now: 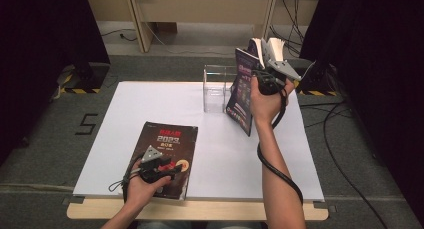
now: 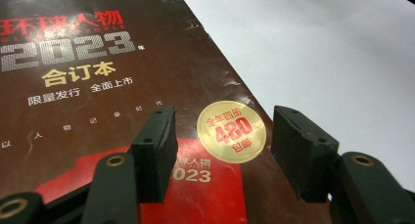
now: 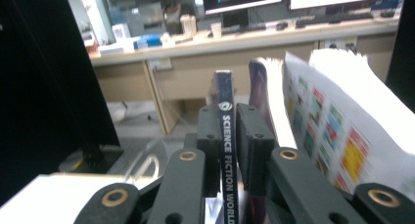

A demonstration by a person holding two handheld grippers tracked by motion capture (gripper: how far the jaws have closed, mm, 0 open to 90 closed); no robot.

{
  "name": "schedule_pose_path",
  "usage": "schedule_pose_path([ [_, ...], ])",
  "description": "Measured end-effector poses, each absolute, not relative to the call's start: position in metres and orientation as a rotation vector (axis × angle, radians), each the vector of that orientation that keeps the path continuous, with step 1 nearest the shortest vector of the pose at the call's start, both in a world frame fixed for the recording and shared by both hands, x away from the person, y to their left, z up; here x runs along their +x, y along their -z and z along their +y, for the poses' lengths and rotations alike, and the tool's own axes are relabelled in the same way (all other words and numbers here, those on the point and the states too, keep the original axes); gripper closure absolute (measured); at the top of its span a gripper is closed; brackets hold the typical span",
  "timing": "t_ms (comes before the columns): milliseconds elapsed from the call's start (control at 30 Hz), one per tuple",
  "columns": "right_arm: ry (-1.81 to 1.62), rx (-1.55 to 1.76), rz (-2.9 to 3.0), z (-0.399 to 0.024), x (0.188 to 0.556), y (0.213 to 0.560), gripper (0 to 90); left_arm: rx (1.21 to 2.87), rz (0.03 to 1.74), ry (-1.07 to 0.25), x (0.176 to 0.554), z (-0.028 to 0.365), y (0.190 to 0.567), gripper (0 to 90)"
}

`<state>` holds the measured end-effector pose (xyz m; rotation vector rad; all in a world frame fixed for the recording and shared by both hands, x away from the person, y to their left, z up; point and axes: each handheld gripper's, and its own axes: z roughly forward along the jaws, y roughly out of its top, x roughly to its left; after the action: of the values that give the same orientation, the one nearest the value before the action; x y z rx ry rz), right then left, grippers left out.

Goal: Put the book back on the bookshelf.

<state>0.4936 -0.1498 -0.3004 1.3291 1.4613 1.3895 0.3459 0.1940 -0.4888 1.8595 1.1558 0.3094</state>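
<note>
Magazine point(image 1: 245, 89) — spine upright — pinched by right gripper point(image 1: 272, 64).

Dim room, white table point(image 1: 210, 154) evenly lit; right gripper view's fanned pages blurred

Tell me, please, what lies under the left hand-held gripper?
A dark brown magazine lies flat on the white table beneath the left hand-held gripper, whose open jaws hover over a round gold sticker. The hand covers the magazine's near edge.
</note>
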Motion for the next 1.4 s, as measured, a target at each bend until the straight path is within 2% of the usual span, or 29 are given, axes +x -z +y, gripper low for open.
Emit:
schedule_pose_path([
  [833, -1.278, 1.366, 1.627, -0.179, 0.455, 0.314, 80.4, 1.859, 1.152, -0.309, 0.344, 0.191, 0.488, 42.1],
  [1167, -1.233, 1.396, 1.736, -0.179, 0.468, 0.308, 74.8, 1.861, 1.152, -0.308, 0.345, 0.191, 0.488, 42.2],
  [1400, -1.146, 1.476, 1.831, -0.176, 0.484, 0.300, 79.3, 1.861, 1.152, -0.308, 0.345, 0.191, 0.489, 42.2],
])
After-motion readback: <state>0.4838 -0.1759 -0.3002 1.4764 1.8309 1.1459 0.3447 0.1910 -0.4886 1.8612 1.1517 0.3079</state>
